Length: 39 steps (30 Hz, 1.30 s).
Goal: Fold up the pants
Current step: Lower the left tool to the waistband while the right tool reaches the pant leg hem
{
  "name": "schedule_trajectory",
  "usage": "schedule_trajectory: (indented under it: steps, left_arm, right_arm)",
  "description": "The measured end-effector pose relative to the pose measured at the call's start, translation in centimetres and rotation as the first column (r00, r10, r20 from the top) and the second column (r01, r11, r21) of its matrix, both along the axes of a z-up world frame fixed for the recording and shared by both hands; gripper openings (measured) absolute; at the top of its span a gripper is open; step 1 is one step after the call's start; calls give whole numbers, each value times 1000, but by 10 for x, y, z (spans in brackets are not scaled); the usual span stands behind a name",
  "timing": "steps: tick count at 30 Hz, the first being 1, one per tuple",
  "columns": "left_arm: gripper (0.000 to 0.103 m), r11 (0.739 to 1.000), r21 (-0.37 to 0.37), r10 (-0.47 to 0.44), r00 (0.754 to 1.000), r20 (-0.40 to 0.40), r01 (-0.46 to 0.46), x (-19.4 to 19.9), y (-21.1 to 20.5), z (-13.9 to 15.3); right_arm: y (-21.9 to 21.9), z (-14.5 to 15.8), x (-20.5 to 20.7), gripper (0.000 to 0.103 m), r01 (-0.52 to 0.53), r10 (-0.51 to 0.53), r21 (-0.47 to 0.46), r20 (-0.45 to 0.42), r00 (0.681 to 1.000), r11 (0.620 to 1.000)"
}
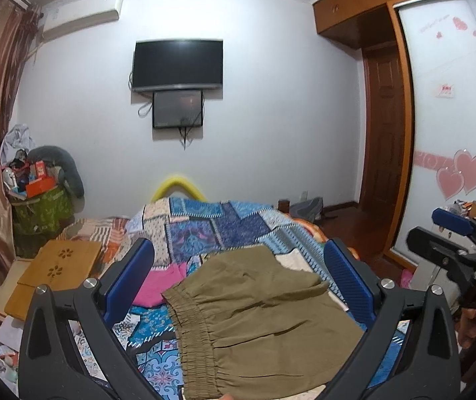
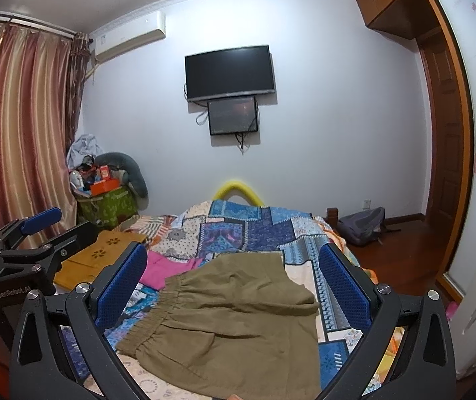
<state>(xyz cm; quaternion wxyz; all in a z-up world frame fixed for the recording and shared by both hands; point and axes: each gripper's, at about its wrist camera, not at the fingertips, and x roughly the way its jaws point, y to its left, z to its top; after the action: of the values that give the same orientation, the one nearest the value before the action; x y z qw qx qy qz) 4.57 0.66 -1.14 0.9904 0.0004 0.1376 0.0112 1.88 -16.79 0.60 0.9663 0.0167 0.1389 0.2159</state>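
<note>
Olive pants (image 1: 257, 320) are lying on the bed's patchwork quilt (image 1: 204, 223), elastic waistband at 9 o'clock. Left hand-held gripper (image 1: 238, 283) & right hand-held gripper (image 2: 233, 286) are both hovering wide open, empty. Fabric's looking soft, light, floppy; prob. best pinching waistband corners.

Near end of the olive pants (image 1: 264, 320) below both frames' bottom edge; pink garment (image 1: 161, 283) half hidden behind a blue finger

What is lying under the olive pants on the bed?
The olive pants lie on the patchwork quilt. A pink garment shows beside the waistband; whether it reaches underneath is hidden. The quilt directly below is covered.
</note>
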Motion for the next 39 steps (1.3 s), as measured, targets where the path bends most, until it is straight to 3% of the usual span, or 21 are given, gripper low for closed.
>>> schedule_trajectory:
  steps: [5, 11, 16, 24, 28, 30, 32, 35, 37, 39]
  left_arm:
    - [103, 999, -26, 20, 991, -132, -24, 47, 26, -27]
    - [103, 998, -25, 46, 946, -319, -57, 107, 61, -79]
    - [103, 996, 7, 81, 882, -465, -88, 152, 85, -129]
    - [103, 992, -78, 22, 760, -649, -96, 195, 112, -199]
    - [103, 987, -117, -3, 713, -702, -112, 208, 118, -224]
    - [98, 985, -131, -13, 699, -715, -116, 214, 118, -233]
    - [89, 982, -148, -28, 680, -733, -119, 219, 120, -241]
    - [83, 970, -222, -102, 655, -749, -102, 225, 122, -252]
    - [82, 968, -231, -115, 653, -749, -95, 226, 122, -254]
    - [81, 971, -225, -119, 659, -743, -77, 225, 122, -254]
  right_arm:
    - [0, -22, 33, 103, 30, -32, -38, -63, 997, 999]
    - [-10, -65, 87, 103, 47, -67, -98, -209, 976, 994]
    - [-20, -109, 130, 103, 54, -108, -168, -332, 937, 984]
    - [-33, -174, 186, 103, 29, -168, -279, -487, 857, 960]
    - [-35, -203, 213, 102, 4, -182, -315, -536, 824, 949]
    - [-34, -215, 223, 100, -10, -176, -316, -555, 813, 949]
    - [-32, -227, 230, 87, -40, -156, -308, -585, 796, 951]
    - [-27, -242, 240, 81, -79, -130, -300, -618, 775, 951]
    - [-26, -249, 242, 68, -90, -132, -308, -630, 765, 947]
    - [-27, -250, 245, 66, -93, -119, -292, -631, 766, 952]
